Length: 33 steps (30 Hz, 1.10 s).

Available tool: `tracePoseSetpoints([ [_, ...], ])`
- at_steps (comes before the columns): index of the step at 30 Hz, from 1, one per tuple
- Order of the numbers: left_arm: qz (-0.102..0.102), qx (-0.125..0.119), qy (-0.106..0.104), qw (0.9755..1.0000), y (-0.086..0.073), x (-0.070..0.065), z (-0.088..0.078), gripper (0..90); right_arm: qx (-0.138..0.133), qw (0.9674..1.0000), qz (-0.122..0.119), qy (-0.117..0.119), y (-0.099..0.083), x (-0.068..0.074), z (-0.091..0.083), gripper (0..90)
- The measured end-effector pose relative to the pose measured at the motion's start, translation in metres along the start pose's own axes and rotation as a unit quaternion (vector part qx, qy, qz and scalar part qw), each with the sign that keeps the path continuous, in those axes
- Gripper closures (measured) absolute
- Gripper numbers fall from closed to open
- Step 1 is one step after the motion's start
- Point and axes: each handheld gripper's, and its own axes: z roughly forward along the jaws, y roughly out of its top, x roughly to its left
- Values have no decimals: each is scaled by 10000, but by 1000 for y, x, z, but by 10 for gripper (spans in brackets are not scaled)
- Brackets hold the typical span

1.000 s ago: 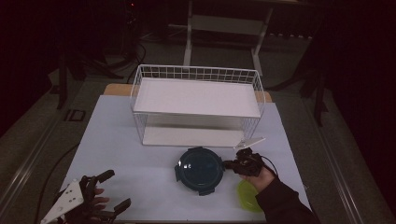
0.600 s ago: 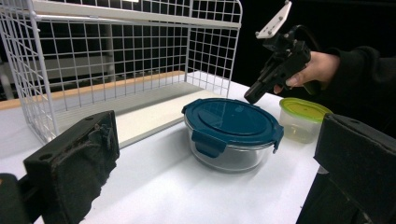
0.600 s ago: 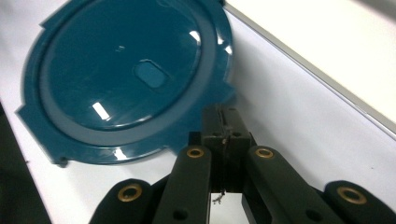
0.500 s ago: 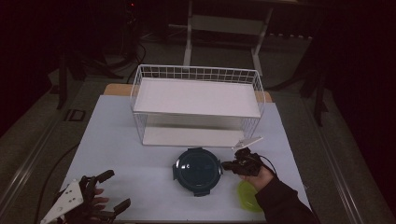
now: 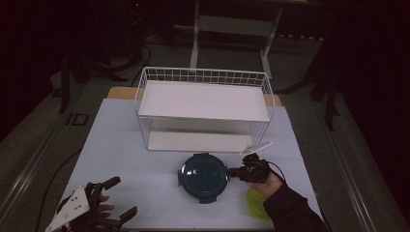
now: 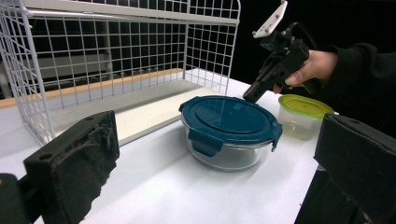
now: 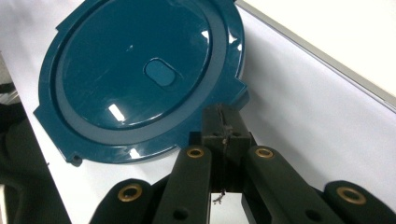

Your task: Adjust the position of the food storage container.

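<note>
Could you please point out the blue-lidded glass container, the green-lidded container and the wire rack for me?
Blue-lidded glass container [image 6: 227, 116]: left gripper view, centre of its lid.
Green-lidded container [image 6: 306, 105]: left gripper view, top of its lid.
Wire rack [image 5: 203, 100]: high view, bare upper shelf.

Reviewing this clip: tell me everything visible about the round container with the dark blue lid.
The round container is a clear, glass-looking bowl closed by a glossy dark teal-blue plastic lid with a raised ring, a small oval mark at its centre and clip flaps at the rim. It stands upright on the white table, just in front of the white wire rack. The lid looks seated. The right gripper, fingers shut, meets the lid's rim at a flap on the side toward the green-lidded tub.
</note>
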Motion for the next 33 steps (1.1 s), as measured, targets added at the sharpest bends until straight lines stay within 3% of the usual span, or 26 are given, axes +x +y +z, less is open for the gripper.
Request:
tracePoseSetpoints([
  [7, 10, 22, -9, 10000, 0, -1, 1, 0, 41, 10000, -36, -15, -1, 5, -1, 900],
  [12, 48, 41, 0, 10000, 0, -1, 2, 0, 29, 9999, -63, 132, -2, 10, 2, 900],
  [16, 59, 42, -16, 10000, 0, -2, 2, 0, 129, 9996, -243, 37, 4, 18, 6, 900],
  [21, 40, 45, -13, 10000, 0, -1, 2, 0, 41, 9997, -204, 130, 10, 21, 14, 900],
  [33, 35, 49, -42, 10000, 0, -2, 2, 0, 131, 9980, -498, 379, 31, 44, 37, 900],
])
